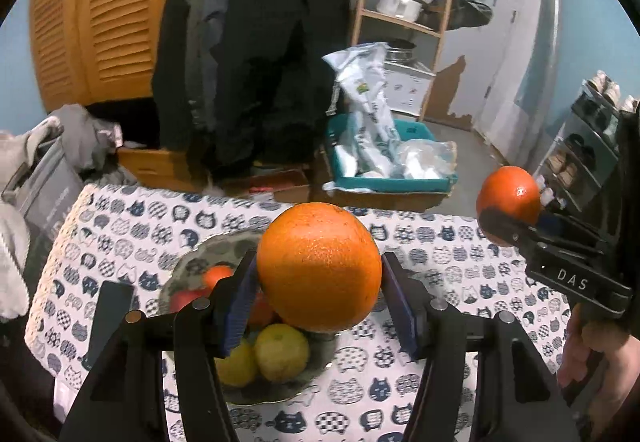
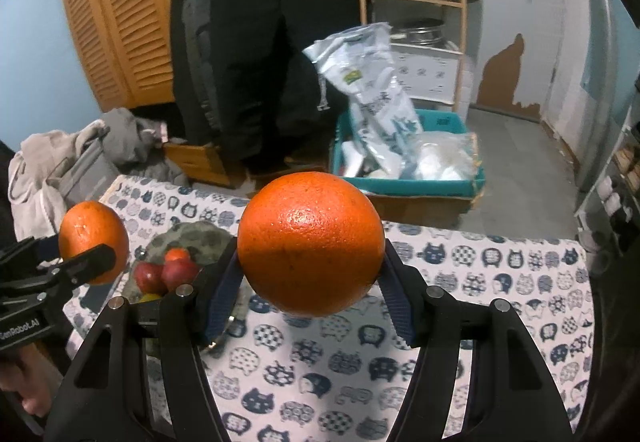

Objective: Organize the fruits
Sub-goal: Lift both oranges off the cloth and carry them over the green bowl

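Left wrist view: left gripper [image 1: 319, 280] clamps a round, dimpled orange [image 1: 319, 266].
Right gripper [image 2: 310, 260] squeezes another pebbly orange [image 2: 310, 243]; glossy bowl [image 2: 208, 236] at ten o'clock.

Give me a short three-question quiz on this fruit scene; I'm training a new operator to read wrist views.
1. True or false: both tongs, left and right, hold an orange.
2. The bowl sits: A) under the left tongs B) under the right tongs C) on the floor.
3. Name the yellow fruit location.

Key: 1 true, the left orange and the right orange are clamped. 2 A. 3 in the bowl.
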The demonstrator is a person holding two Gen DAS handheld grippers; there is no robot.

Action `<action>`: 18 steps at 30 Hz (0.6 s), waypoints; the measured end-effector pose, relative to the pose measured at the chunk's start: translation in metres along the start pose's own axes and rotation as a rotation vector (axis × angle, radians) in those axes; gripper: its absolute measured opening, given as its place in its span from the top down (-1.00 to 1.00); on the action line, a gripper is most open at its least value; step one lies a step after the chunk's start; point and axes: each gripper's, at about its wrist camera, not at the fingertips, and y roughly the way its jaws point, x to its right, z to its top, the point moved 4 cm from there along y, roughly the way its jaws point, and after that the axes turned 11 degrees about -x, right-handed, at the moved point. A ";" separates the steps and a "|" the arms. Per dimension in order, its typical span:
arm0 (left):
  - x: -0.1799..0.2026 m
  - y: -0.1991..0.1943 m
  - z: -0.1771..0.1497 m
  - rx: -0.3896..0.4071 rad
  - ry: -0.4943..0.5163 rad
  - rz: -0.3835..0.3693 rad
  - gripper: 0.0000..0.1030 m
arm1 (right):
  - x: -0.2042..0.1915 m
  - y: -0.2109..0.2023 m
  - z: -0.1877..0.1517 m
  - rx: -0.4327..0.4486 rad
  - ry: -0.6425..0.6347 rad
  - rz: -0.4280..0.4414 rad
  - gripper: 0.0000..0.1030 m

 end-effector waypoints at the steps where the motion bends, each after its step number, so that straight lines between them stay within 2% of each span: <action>1: -0.005 0.001 -0.001 -0.002 -0.007 0.003 -0.20 | -0.006 0.005 0.002 -0.005 -0.006 0.008 -0.26; 11: -0.053 0.012 -0.007 -0.032 -0.088 0.031 -0.20 | -0.053 0.041 0.013 -0.053 -0.062 0.067 -0.26; 18: -0.082 0.040 -0.018 -0.096 -0.120 0.038 -0.20 | -0.082 0.069 0.015 -0.098 -0.105 0.088 -0.26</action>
